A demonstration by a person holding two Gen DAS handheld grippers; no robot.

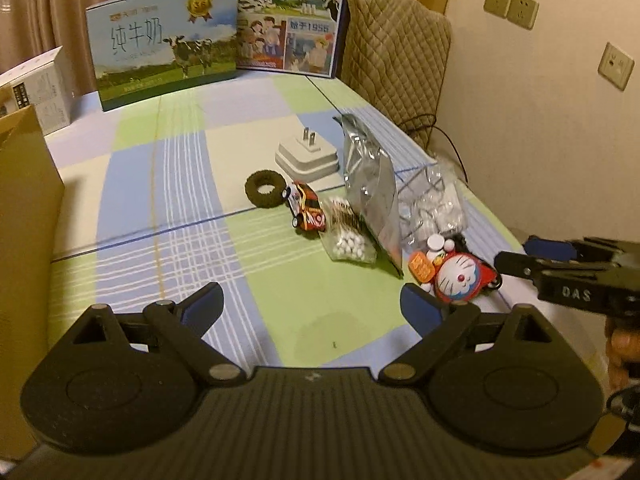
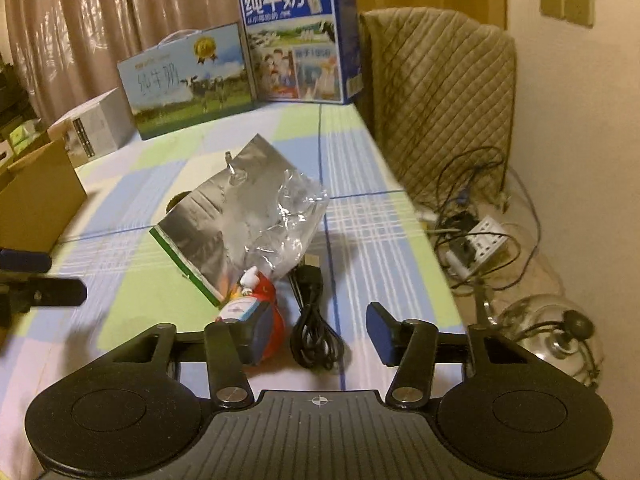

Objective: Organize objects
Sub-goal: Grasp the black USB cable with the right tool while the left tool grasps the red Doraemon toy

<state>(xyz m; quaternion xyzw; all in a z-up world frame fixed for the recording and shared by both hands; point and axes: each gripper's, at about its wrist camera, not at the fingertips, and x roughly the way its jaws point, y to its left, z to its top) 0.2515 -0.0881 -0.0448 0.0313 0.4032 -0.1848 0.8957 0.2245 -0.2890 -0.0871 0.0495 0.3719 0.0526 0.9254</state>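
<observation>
Left wrist view. Left gripper [image 1: 312,304]: fingers spread wide, nothing between them, held over the checked cloth of the counter [image 1: 168,208]. Cluster of small objects lies to the right of centre:
- white plug adapter [image 1: 307,156], prongs up, farthest back;
- dark ring [image 1: 265,189] just left of the toy car [image 1: 306,207];
- bag of cotton swabs [image 1: 347,234], touching the car's right side;
- silver foil pouch [image 1: 370,188], standing tilted, beside the swabs;
- clear plastic bag [image 1: 434,202] of small white pieces, right of the pouch;
- red cat figure [image 1: 456,276], nearest the counter's front, beside the left gripper's right finger.

Right gripper [image 1: 560,268] enters from the right edge, its tip close to the cat figure; its spread cannot be judged here. Two milk cartons stand at the far end, the pale one [image 1: 164,44] left of the blue one [image 1: 288,16]. Cardboard box [image 1: 28,216] at the left edge.

Right wrist view. Right gripper [image 2: 320,332]: fingers well apart, holding nothing. The cat figure [image 2: 260,300] sits against the left finger [image 2: 262,334], partly hidden by it. Coiled black cable [image 2: 314,328] lies between the fingers, untouched. Foil pouch [image 2: 212,216] and clear bag [image 2: 288,216] just behind. Quilted chair [image 2: 440,96] beyond the counter's right edge; power strip [image 2: 486,240] and loose wires on the floor.
</observation>
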